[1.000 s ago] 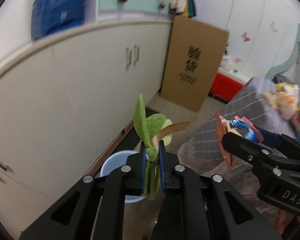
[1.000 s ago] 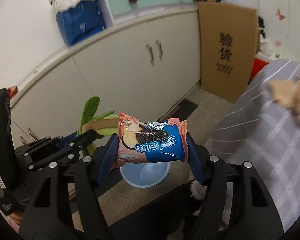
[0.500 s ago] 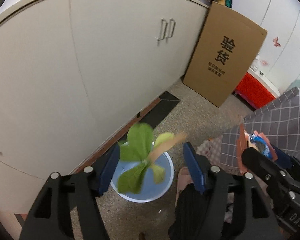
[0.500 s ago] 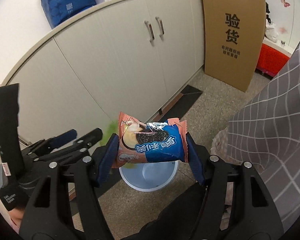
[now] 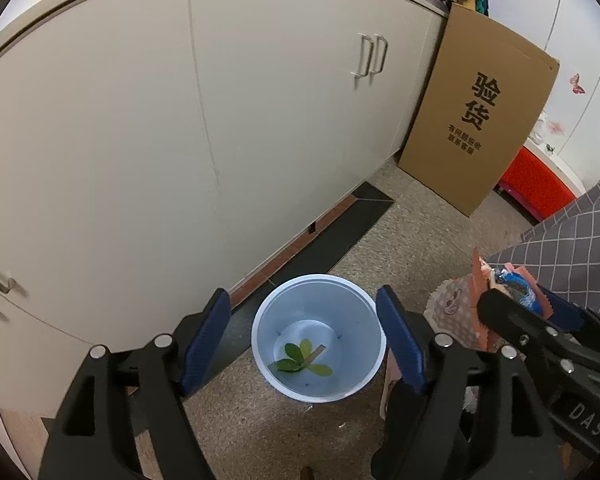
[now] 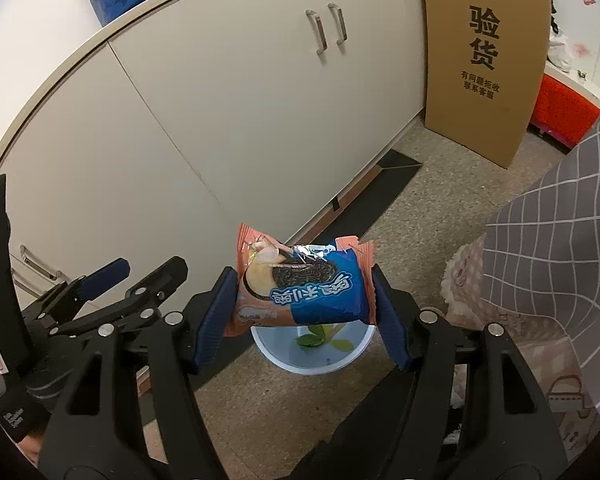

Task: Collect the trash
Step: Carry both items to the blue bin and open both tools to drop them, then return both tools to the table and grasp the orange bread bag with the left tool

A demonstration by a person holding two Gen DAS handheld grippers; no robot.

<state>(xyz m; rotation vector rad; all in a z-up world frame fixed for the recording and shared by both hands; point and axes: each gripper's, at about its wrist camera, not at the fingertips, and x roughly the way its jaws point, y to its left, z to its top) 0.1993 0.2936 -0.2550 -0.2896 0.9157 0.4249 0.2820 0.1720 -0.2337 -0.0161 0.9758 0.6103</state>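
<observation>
A pale blue bin [image 5: 352, 312] stands on the speckled floor by the cabinets. A green leafy sprig [image 5: 300, 360] lies on its bottom. My left gripper [image 5: 302, 340] hangs above the bin, its jaws opening with nothing between them. My right gripper [image 6: 302, 300] is shut on a pink and blue cookie wrapper [image 6: 300, 292], held just above the bin [image 6: 320, 360]. In the left wrist view the right gripper [image 5: 512, 312] and the wrapper [image 5: 504, 280] show at the right. The left gripper [image 6: 136, 280] sits to the left in the right wrist view.
White cabinet doors [image 5: 220, 120] rise close behind the bin. A flat cardboard box [image 5: 480, 120] leans at the cabinets' far end, with a red crate [image 5: 536, 180] beyond. A grey checked cover [image 6: 560, 220] hangs on the right, over a pink patterned cloth [image 6: 500, 320].
My left gripper opened and let the green sprig drop into the bin. Both grippers sank toward the bin and tipped downward. The right one kept its hold on the wrapper.
</observation>
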